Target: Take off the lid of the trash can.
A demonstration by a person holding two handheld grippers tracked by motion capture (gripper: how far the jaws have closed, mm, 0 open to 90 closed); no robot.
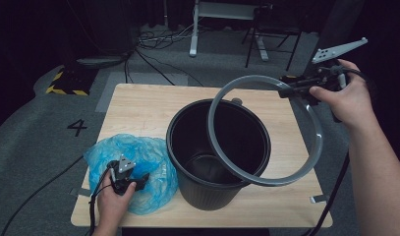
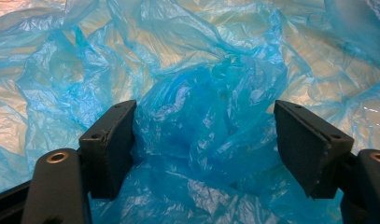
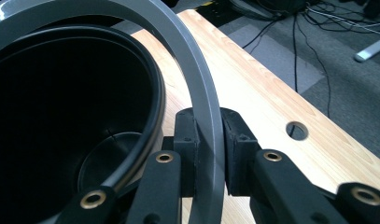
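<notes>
over the black bin (image 1: 218, 162), right gripper (image 1: 297, 89) is clamped on the grey ring (image 1: 313, 129), held tilted, low edge toward the person; left gripper (image 2: 204, 144) gapes over the blue bag (image 2: 211, 70).

- My left gripper (image 1: 138, 178): black body, grey three-cornered plate with dark holes, black cable trailing.
- My right gripper (image 3: 209, 140): black jaws, brass-ringed pivots, pale grey plate.
- My forearms are bare.

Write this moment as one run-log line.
right gripper: shut on grey ring, lifted over black bin | left gripper: open over blue bag
</notes>
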